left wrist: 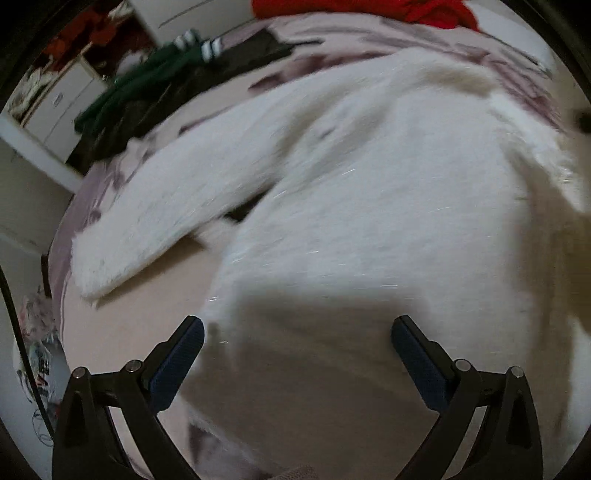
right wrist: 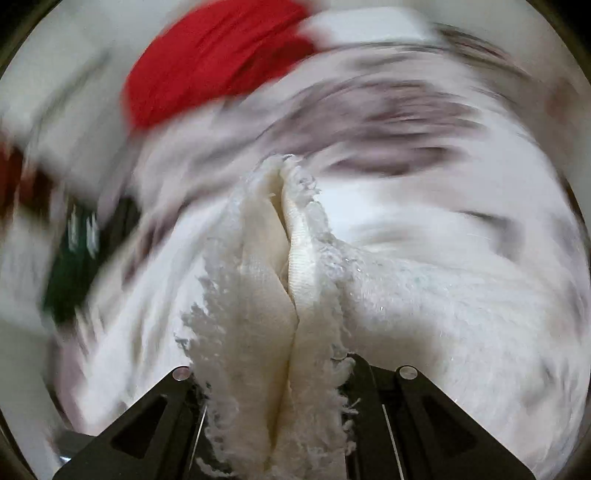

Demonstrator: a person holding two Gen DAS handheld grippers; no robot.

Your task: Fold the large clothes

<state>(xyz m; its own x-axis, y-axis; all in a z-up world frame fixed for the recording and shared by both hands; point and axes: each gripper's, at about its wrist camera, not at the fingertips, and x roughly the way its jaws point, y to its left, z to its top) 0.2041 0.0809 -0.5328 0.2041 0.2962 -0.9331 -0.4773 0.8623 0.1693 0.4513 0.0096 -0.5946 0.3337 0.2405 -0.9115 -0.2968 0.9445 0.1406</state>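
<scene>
Big fluffy white knitted sweater (left wrist: 369, 192) spread flat over the pale bedspread with mauve leaf print (left wrist: 424, 44), filling most of the left wrist view; one long sleeve (left wrist: 147, 229) trailing off toward 8 o'clock. Bunched-up edge of that same sweater (right wrist: 280, 280) clamped tight in the right gripper (right wrist: 273, 373), fuzzy pile spilling out on both sides of the closed jaws. Left gripper (left wrist: 295, 343) wide open, nothing between the blue pads (left wrist: 177, 365), hanging over the hem end of the body at 6 o'clock.

For doing this bit well: probably best to bring that free left gripper onto the matching edge or the stray sleeve before pulling any further, otherwise the fold likely goes crooked. Thick, floppy knit, so a deep bite looks safer than a nip at the fringe.

Further out: crumpled red garment (left wrist: 424, 11) at 12 o'clock, dark green clothing with white stripes (left wrist: 147, 74) at 10 o'clock, white cabinet (left wrist: 62, 107) beyond. Worth keeping the fold clear of those.
</scene>
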